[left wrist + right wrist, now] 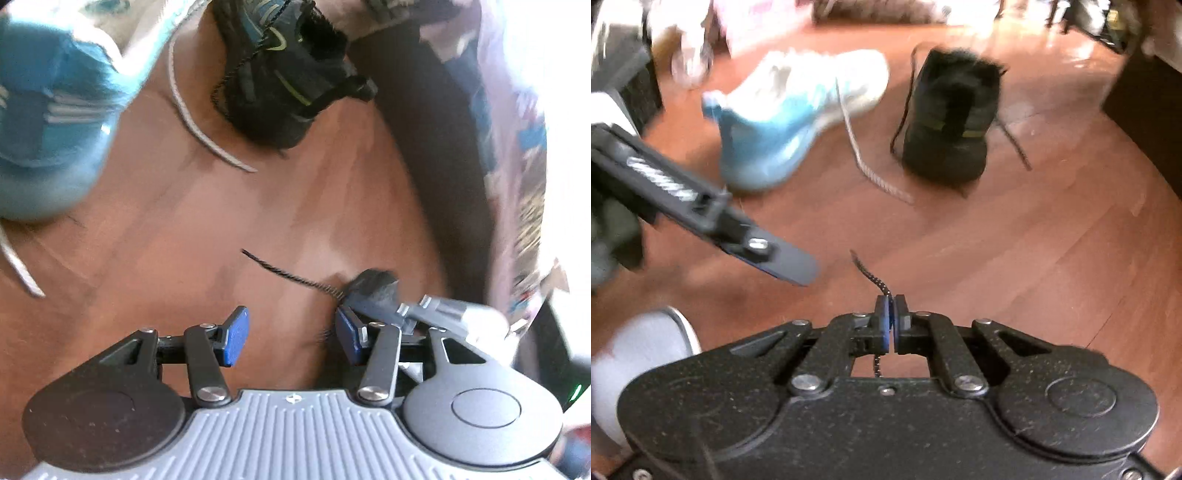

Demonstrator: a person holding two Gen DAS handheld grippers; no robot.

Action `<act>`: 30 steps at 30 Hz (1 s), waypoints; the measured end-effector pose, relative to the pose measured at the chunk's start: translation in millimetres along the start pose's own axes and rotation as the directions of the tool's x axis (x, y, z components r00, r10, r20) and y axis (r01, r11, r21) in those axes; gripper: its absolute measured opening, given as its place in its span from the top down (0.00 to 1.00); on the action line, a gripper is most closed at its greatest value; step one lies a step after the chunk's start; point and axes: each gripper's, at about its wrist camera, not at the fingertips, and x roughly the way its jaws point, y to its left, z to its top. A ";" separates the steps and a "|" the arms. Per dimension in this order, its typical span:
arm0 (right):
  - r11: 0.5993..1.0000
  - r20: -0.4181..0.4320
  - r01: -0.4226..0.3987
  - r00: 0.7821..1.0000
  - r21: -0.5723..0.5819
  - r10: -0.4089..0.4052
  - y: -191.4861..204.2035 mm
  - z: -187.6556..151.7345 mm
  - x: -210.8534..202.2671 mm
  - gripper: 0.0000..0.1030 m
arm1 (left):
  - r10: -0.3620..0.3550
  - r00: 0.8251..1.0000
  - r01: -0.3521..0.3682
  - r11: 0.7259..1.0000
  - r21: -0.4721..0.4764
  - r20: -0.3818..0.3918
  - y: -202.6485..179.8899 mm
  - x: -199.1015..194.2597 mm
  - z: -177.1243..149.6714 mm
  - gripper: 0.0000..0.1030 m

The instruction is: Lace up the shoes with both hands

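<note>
Taking the black shoe (947, 118) as my landmark: to its left on the wooden floor (1015, 258) lies the blue shoe (768, 125), tipped on its side, its pale lace (864, 162) trailing loose between the two. Nearer me than the black shoe, my left gripper (291, 336) has its fingers spread wide, holding nothing, the black lace (866, 271) tip passing just in front of them. Right of that, my right gripper (891, 325) has its fingers pressed together on the black lace, a short tip poking out past the pads (882, 314). The black shoe stands upright, another lace end lying at its right.

As I judge it, the tip wants a firm, short hold so it stays stiff enough to aim at an eyelet.

The black shoe shows a green swoosh-like mark (279, 40); I can read no writing.
</note>
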 end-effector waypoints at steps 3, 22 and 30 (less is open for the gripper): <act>0.994 0.070 -0.001 0.997 0.113 -0.007 -4.7 -8.9 -20.7 0.98 | -0.126 0.992 0.124 0.987 -0.105 -0.012 -0.8 11.4 0.4 0.52; 0.905 0.219 -0.011 0.971 0.425 -0.091 -21.5 -54.9 -67.1 0.98 | -0.133 0.991 0.131 0.978 0.164 0.000 -66.7 34.2 -1.5 0.71; 0.882 0.255 0.021 0.954 0.471 -0.159 -27.9 -58.5 -78.4 0.98 | -0.249 0.964 0.235 0.963 -0.133 -0.098 -33.0 45.7 -19.2 0.71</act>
